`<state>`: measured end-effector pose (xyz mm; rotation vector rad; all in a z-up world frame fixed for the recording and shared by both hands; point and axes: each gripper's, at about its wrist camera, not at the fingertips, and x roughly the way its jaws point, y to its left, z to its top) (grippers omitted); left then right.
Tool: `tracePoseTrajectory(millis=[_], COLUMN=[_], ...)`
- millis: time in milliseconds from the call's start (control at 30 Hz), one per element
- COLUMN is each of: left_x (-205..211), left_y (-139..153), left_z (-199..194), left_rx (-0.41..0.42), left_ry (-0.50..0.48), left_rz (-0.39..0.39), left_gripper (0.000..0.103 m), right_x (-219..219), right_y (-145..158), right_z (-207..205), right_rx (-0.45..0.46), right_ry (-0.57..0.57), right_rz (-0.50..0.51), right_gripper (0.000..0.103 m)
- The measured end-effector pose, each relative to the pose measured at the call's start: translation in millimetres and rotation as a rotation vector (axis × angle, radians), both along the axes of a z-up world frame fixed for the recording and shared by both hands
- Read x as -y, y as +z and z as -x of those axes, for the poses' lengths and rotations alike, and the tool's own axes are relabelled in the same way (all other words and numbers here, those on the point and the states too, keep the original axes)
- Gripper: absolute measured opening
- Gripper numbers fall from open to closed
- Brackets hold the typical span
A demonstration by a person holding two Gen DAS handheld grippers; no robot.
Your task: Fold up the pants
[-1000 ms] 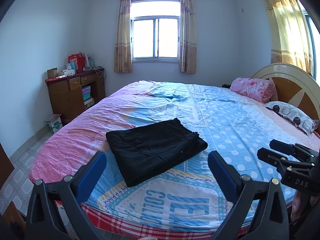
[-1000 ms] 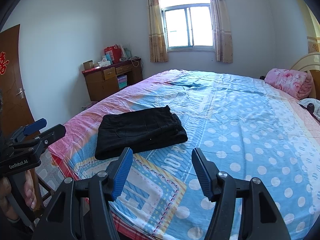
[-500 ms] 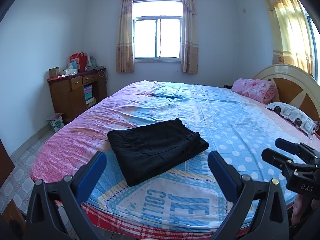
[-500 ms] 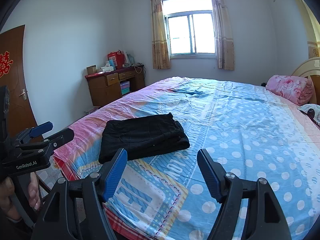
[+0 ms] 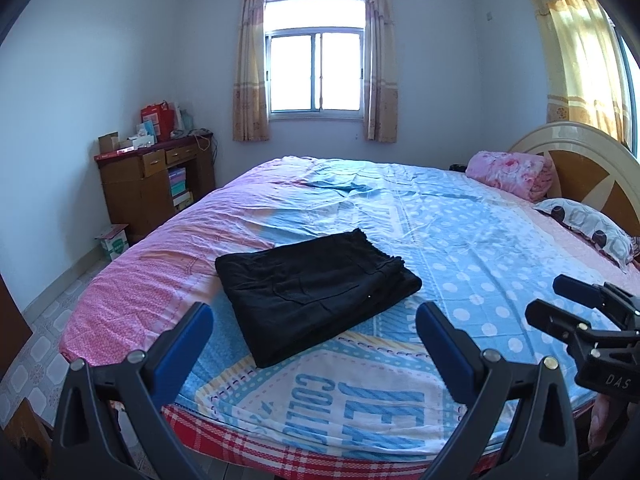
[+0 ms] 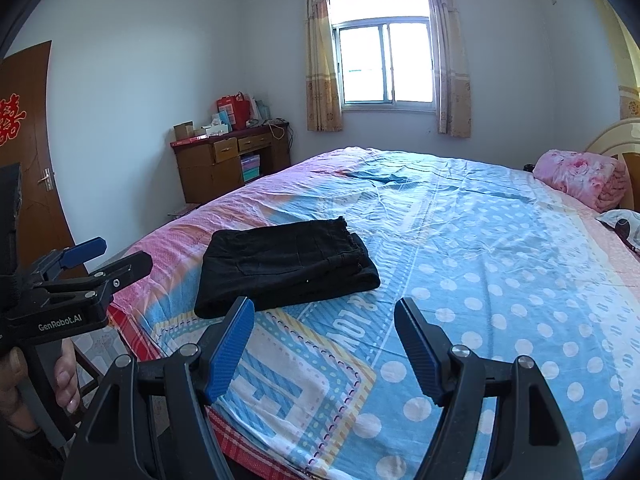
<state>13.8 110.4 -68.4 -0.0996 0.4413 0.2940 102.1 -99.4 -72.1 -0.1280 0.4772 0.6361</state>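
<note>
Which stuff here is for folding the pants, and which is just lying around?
For the job:
- folded black pants
- bed they lie on
- left gripper, open
- right gripper, open

Just lying about:
- rolled pink blanket
- pillow
- wooden desk
- red bag

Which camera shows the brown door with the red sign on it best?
The right wrist view. The brown door stands at the left edge there, with its red sign and its handle in plain sight. In the left wrist view only a dark brown sliver shows at the far left edge, perhaps the door, with no sign visible.
</note>
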Motion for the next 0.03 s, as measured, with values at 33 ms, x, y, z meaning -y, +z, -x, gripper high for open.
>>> tracePoseTrajectory(millis=[33], left_x=[0.7], left_y=[-0.1], left_z=[-0.4], left_rx=[0.0], left_ry=[-0.009], left_rz=[0.002], left_gripper=[0.103], right_x=[-0.1], right_y=[-0.7], right_z=[0.1], right_rx=[-0.001], right_ry=[0.0], right_rz=[0.001], right_gripper=[0.074])
